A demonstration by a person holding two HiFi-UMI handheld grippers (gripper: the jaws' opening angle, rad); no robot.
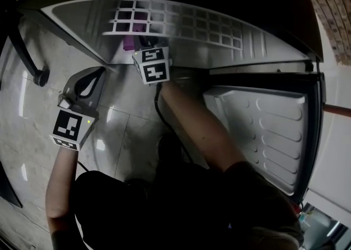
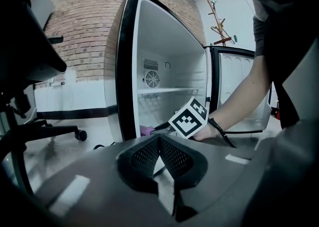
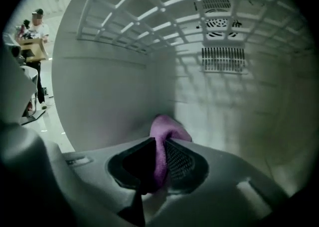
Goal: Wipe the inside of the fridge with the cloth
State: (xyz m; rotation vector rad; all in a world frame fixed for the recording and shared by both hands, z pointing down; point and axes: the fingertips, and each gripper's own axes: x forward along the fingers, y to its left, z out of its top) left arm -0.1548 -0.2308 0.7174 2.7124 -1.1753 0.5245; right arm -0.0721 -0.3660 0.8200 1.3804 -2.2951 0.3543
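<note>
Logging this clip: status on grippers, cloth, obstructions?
Right gripper shut on purple cloth, inside fridge. Left gripper shut, empty, outside fridge. Wire shelf overhead, nothing blocking cloth.

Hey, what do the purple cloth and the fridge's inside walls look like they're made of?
Cloth: soft, fuzzy fabric, likely microfibre; it folds and bunches in the right hand-held gripper. Fridge walls: smooth white moulded plastic, probably, with slight sheen and rounded corners.

Beneath the wire shelf (image 3: 139, 22) the fridge (image 3: 104, 91) stands roomy, walled left and behind.
</note>
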